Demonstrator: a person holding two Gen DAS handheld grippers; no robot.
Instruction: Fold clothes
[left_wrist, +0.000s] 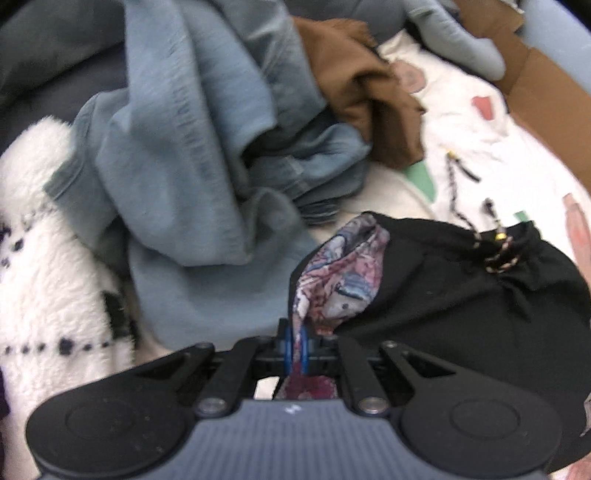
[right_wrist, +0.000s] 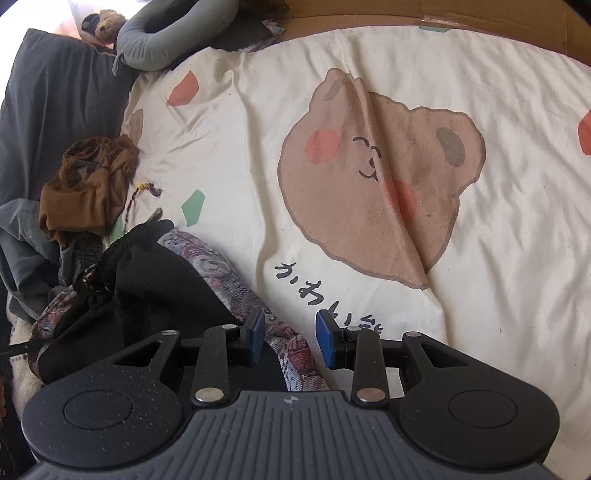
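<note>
A black garment (left_wrist: 461, 306) with a floral patterned lining (left_wrist: 340, 273) and a braided drawstring (left_wrist: 498, 254) lies bunched on the bed. My left gripper (left_wrist: 294, 347) is shut on a fold of the patterned lining. The right wrist view shows the same black garment (right_wrist: 147, 288) at lower left, its patterned edge (right_wrist: 291, 350) running under the gripper. My right gripper (right_wrist: 290, 334) stands open just above that edge, with nothing pinched between the blue pads (right_wrist: 325, 332).
A pile of blue denim clothes (left_wrist: 192, 147), a brown garment (left_wrist: 362, 92) and a white fluffy garment (left_wrist: 48, 266) lie to the left. The cream bear-print bedspread (right_wrist: 480, 295) stretches right. A grey neck pillow (right_wrist: 173, 33) and cardboard (right_wrist: 443, 11) sit at the far edge.
</note>
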